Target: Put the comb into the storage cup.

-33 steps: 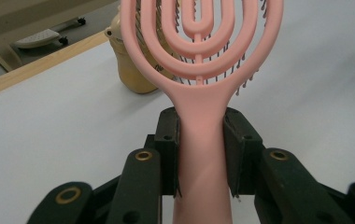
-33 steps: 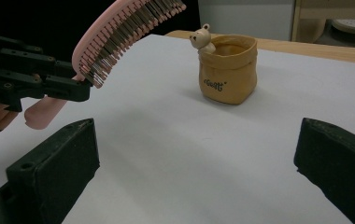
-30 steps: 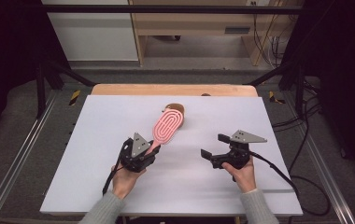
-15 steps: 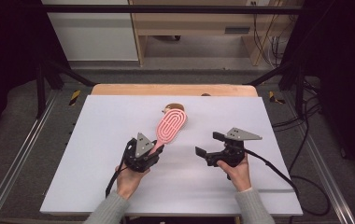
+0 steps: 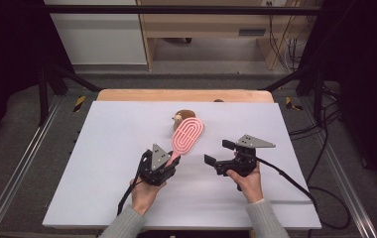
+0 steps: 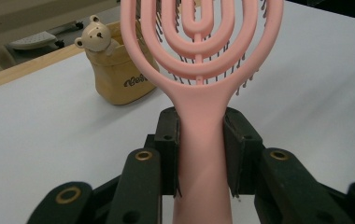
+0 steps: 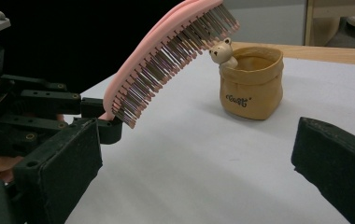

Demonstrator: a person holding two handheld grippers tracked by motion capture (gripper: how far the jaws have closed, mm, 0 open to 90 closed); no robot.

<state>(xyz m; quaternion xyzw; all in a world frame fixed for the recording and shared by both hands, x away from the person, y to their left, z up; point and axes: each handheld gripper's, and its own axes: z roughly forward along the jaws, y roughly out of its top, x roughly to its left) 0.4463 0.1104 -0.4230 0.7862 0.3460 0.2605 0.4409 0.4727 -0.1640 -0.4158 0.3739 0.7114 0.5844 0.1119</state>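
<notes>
Both forearms come in from the near edge of the white table (image 5: 102, 148), sleeves grey, each hand wrapped round a gripper. The left gripper (image 6: 200, 140) points forward and a little to the right, its jaws closed tight on the handle of a pink hairbrush (image 6: 199, 56); the black pads (image 6: 168, 149) press the handle from both sides. The brush head rises off the table ahead of the jaws, tilted upward, bristles facing down and to the right. The right gripper (image 7: 189, 177) lies level, aimed leftward toward the brush, its jaws spread wide with nothing between them; the brush head hangs just ahead and to the left of them.

Beyond the tip of the brush stands a small tan pouch (image 7: 250, 86) with a bear figure (image 7: 222, 51) peeking over its rim, apart from both grippers.

The table top is smooth and matte, with a wooden strip along its far edge. Behind it are a wooden bench, dark frame posts and cables on a grey floor.

The brush is glossy plastic, an oval of nested open loops with short dark-tipped bristles. The pouch looks soft and creased, with printed lettering.
</notes>
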